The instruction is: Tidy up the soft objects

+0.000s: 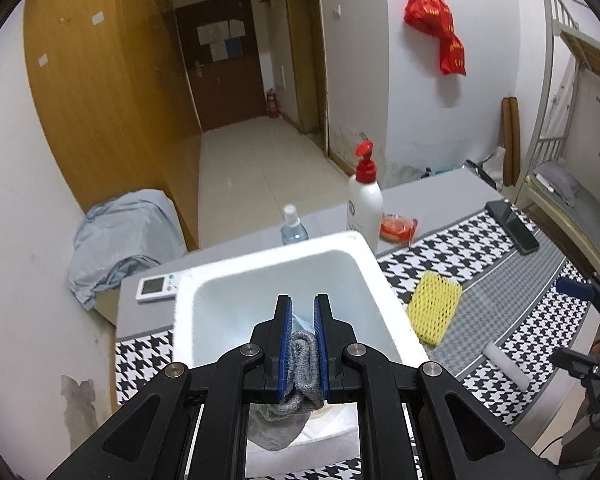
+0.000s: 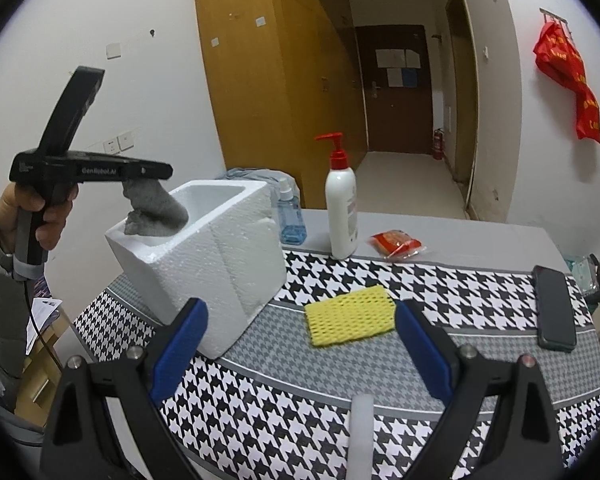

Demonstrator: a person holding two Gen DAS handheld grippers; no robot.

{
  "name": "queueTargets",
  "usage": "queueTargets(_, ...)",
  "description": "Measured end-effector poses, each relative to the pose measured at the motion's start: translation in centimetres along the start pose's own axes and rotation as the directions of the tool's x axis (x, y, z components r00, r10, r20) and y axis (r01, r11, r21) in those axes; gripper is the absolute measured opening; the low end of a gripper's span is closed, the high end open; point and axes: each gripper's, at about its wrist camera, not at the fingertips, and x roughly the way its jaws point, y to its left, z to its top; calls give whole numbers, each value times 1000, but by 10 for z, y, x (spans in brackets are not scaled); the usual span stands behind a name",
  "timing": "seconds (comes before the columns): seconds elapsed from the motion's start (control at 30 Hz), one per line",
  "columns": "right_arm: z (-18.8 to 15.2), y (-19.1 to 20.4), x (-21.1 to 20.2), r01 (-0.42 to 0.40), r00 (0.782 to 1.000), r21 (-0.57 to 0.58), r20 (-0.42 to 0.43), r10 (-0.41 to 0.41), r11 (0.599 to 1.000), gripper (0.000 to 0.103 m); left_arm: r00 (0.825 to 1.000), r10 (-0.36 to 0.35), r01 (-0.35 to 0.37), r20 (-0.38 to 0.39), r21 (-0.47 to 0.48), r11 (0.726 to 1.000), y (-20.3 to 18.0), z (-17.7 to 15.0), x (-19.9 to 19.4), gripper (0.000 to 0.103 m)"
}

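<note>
Left wrist view, nearest first: left gripper (image 1: 302, 312) at 6 o'clock, blue pads clamped on a bunched grey sock (image 1: 302, 356), loose end hanging below the fingers. Directly beneath and beyond, open white foam box (image 1: 268, 258), sock held over its near part. At 3 o'clock of the box, yellow foam net sleeve (image 1: 434, 306) flat on the houndstooth cloth (image 1: 496, 272); at 4 o'clock, small white foam roll (image 1: 506, 366). At 9 o'clock of the box, white remote (image 1: 158, 287) on the grey table edge. Behind the box at 12 o'clock, small blue spray bottle (image 1: 294, 230), then white pump bottle (image 1: 365, 204) with red pump, red snack packet (image 1: 398, 228) just beside it. Black phone (image 1: 512, 226) toward 2 o'clock.

Right wrist view: right gripper (image 2: 302, 344) at 6 o'clock, fingers spread wide apart, nothing between the pads, white foam roll (image 2: 362, 428) lying below and between them. Just beyond, at 12 o'clock, yellow foam net sleeve (image 2: 350, 316). Foam box (image 2: 220, 256) at 10 o'clock, the sock (image 2: 156, 210) dangling onto its near rim from the left gripper (image 2: 146, 171), held by a hand (image 2: 40, 216) at 9 o'clock. Farthest: wooden wardrobe (image 2: 268, 80), dark door (image 2: 396, 88), red bag (image 2: 568, 76) on a wall hook at 2 o'clock.
</note>
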Motion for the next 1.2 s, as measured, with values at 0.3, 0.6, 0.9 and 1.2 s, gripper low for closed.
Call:
queueTargets(0.3,-6,-5,-2,7,1000,14,-4,-6,1000,97,999,2,-2,-49,7,1000,-2,-4,17,25)
queueTargets(0.6,-12,-11,-10,10,1000,42,11,-11,999,97,998,56,-56,-31,1,998,-5,-16,18,97)
queueTargets(0.9,-15,-6,-18,14,999,40,31,-16,999,97,982,103,-93,159,-67,993,-11,-38,-29,97)
queueTargets(1.2,-14,5,-30,34,996,22,78,-36,999,97,870,254,-214,422,-140,967,-30,-71,-92,102)
